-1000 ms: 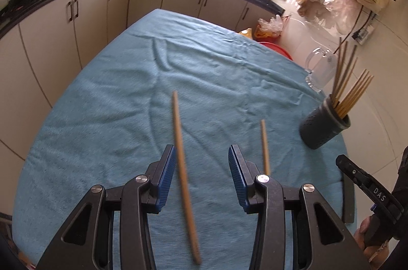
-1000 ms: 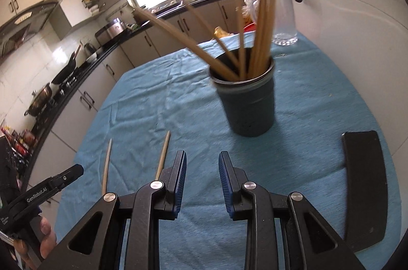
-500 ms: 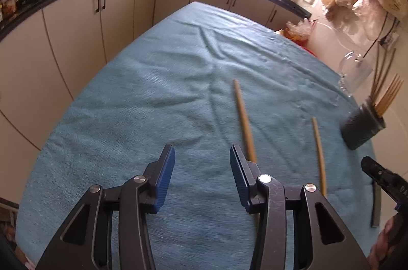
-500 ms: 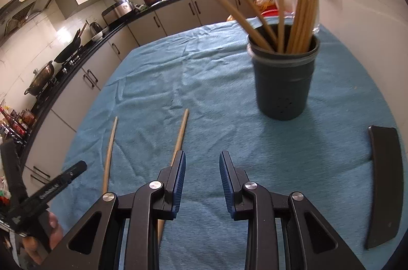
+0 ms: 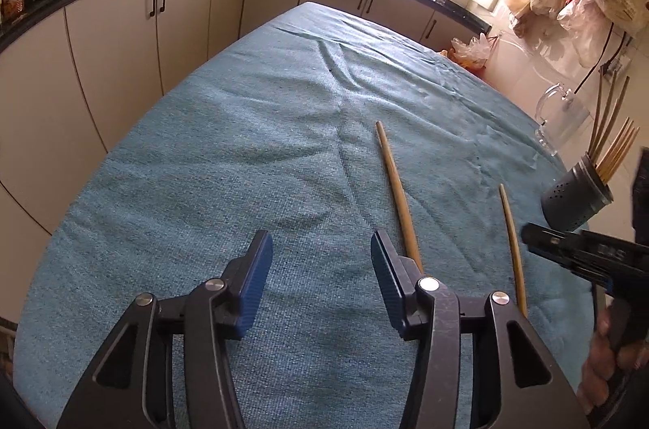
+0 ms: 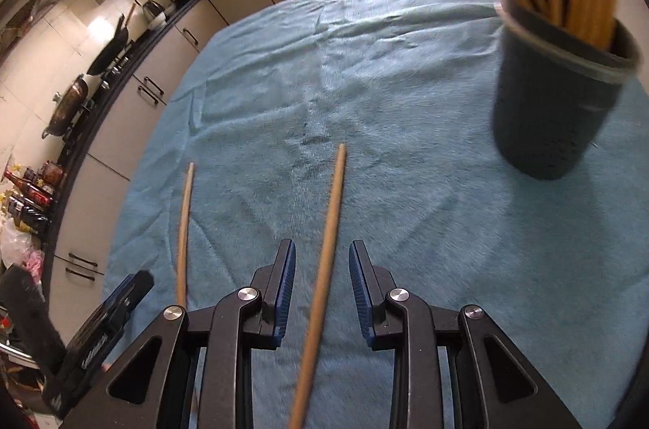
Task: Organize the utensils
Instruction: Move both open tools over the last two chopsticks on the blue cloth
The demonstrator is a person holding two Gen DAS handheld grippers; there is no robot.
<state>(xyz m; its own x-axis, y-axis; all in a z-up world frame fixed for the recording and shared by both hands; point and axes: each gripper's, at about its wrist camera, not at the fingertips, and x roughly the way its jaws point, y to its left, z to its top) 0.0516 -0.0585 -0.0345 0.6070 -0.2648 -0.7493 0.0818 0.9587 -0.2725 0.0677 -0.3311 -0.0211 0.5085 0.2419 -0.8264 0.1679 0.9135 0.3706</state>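
My left camera rides just behind my left gripper (image 5: 320, 281), looking steeply down along its fingers across the blue cloth (image 5: 243, 153) toward the kitchen cabinets (image 5: 121, 35) and the window. My right camera sits the same way behind my right gripper (image 6: 322, 283) — close over the cloth. Both views share the two loose chopsticks (image 5: 399, 194), the dark holder (image 5: 576, 200) and the far counter — each also catches the other gripper at its edge.

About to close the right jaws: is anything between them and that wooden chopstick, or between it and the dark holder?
Nothing visible. The long wooden chopstick lies on the blue cloth between the right gripper's open jaws, untouched. Only bare cloth lies between it and the dark cylindrical utensil holder.
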